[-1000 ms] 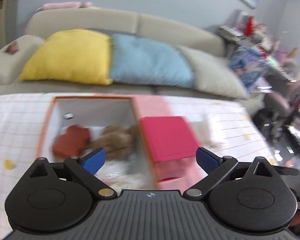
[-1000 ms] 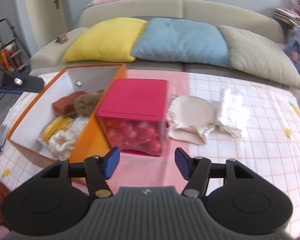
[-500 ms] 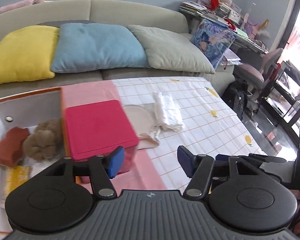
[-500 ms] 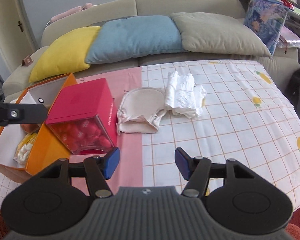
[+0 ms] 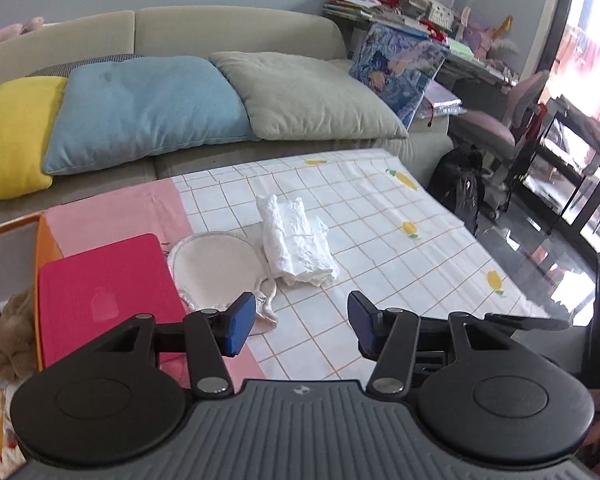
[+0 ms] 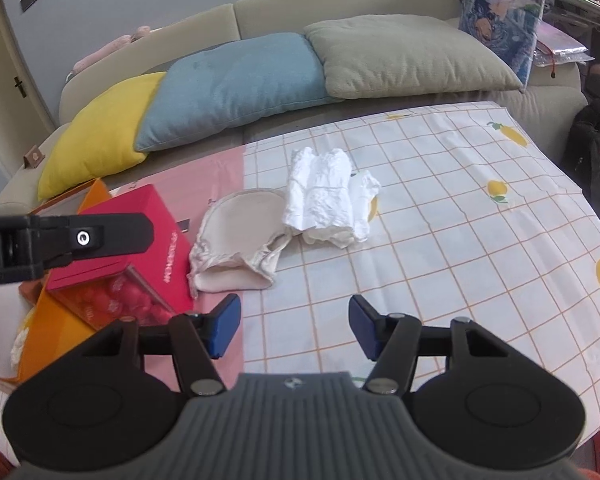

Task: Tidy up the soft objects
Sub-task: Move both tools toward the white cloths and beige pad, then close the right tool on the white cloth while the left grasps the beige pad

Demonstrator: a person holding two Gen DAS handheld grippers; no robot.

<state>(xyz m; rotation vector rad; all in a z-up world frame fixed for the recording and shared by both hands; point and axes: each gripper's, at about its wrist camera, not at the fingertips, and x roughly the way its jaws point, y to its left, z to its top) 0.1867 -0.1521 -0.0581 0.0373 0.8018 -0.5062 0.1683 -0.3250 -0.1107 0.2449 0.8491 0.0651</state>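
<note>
White folded cloth (image 6: 324, 192) beside cream mitten (image 6: 240, 240): both grippers' jaws half-open, empty, left just narrowed; approach low, pinch one layer.

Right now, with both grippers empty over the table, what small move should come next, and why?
Probably ease the right gripper forward to the white cloth. It lies loose beside the beige mitten, outside the orange box, and the open jaws already face it.
</note>
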